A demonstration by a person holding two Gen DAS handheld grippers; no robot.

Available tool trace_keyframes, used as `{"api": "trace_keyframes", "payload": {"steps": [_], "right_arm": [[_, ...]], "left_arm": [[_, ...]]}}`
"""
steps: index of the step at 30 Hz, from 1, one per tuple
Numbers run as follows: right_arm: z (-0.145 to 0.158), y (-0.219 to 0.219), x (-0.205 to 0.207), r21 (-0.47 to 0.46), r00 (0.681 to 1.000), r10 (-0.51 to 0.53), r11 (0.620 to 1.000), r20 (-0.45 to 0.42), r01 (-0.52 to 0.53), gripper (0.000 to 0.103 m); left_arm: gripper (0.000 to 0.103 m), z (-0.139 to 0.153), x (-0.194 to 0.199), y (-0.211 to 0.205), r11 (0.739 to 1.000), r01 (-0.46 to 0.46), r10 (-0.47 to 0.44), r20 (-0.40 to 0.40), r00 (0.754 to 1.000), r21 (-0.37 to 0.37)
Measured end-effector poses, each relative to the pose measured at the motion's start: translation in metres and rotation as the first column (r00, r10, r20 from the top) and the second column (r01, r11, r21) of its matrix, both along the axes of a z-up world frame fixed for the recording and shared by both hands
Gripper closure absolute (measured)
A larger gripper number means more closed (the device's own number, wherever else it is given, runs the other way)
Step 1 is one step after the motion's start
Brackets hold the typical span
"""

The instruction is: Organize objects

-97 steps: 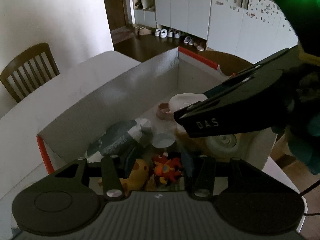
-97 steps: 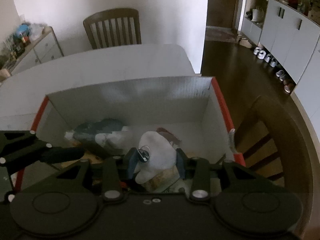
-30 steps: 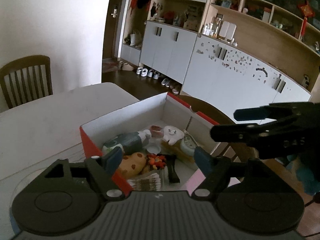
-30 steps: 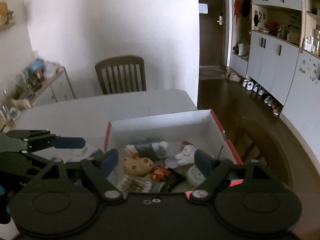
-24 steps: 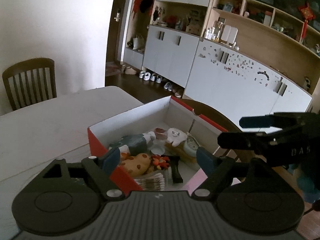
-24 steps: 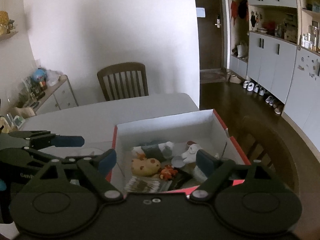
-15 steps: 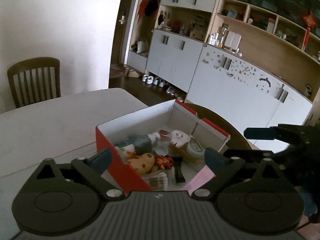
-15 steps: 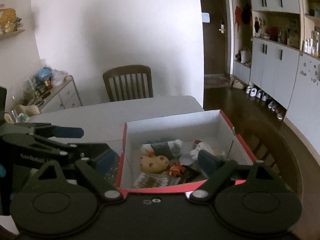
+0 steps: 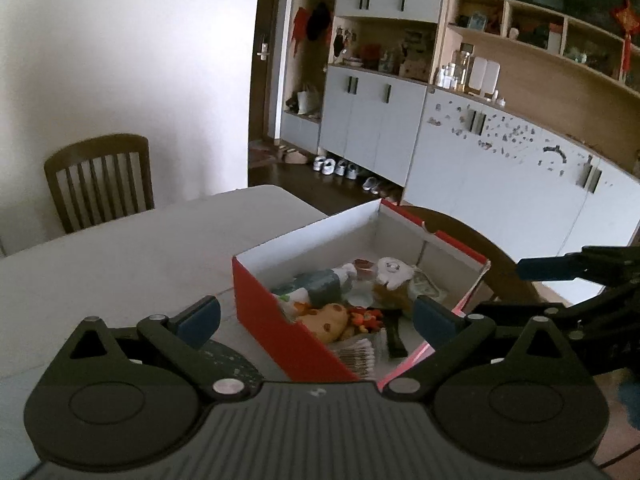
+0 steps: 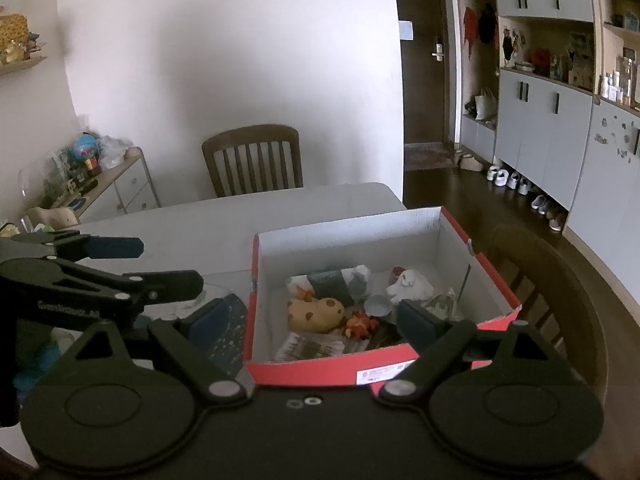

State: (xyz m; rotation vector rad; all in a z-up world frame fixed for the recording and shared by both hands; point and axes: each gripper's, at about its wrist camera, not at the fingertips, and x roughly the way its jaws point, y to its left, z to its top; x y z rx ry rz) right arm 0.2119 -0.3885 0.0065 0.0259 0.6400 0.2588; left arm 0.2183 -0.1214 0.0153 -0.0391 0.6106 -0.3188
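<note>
Fingers (image 9: 199, 317) of the left gripper (image 9: 316, 318) and the right gripper (image 10: 310, 318) spread wide, both empty, above a red box (image 10: 320, 370) on the white table (image 9: 120, 248).

White inside, the box holds a yellow spotted plush (image 10: 316, 314), a white plush (image 10: 410, 284), a small orange toy (image 10: 360, 325) and a dark-wrapped bundle (image 10: 332, 282); the flat striped item near its front is hard to identify. Only the right view shows the cluttered sideboard (image 10: 100, 184); the left view shows shelving (image 9: 540, 64) above white cupboards.

Both the left gripper (image 9: 316, 316) and right gripper (image 10: 312, 318) are matte black with blue finger pads (image 9: 200, 316), silver pivot screws and ribbed housings
</note>
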Motion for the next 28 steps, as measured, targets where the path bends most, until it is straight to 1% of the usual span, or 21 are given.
{"api": "trace_keyframes", "payload": {"steps": [2,5,14,19,24,28], "right_arm": [[-0.0004,0.0006,-0.0007,0.005,1.000,-0.001,1.000,-0.004,0.001,0.012],[-0.0003,0.0017,-0.0019,0.005,1.000,-0.003,1.000,-0.006,0.003,0.012],[-0.0014,0.0028,-0.0050,0.017,1.000,-0.006,1.000,-0.018,0.006,0.012],[-0.0028,0.0030,-0.0059,0.025,1.000,-0.011,1.000,-0.022,0.012,0.012],[-0.0054,0.0038,-0.0084,0.030,0.999,-0.019,0.999,-0.029,0.019,0.012],[-0.0052,0.0035,-0.0094,0.032,0.999,-0.021,0.999,-0.034,0.022,0.012]], "left_arm": [[0.000,0.0009,-0.0010,0.0024,1.000,-0.008,0.008,0.000,1.000,-0.012],[0.000,0.0022,-0.0036,0.0040,1.000,-0.029,0.029,0.018,0.999,0.002],[0.000,0.0026,-0.0036,0.0025,1.000,-0.007,0.007,0.013,1.000,0.005],[0.000,0.0036,-0.0074,-0.0010,0.999,-0.013,0.011,0.045,0.999,0.036],[0.000,0.0036,-0.0067,0.0001,0.999,-0.013,0.012,0.039,0.999,0.031],[0.000,0.0036,-0.0069,0.0028,1.000,-0.003,0.002,0.036,0.999,0.002]]}}
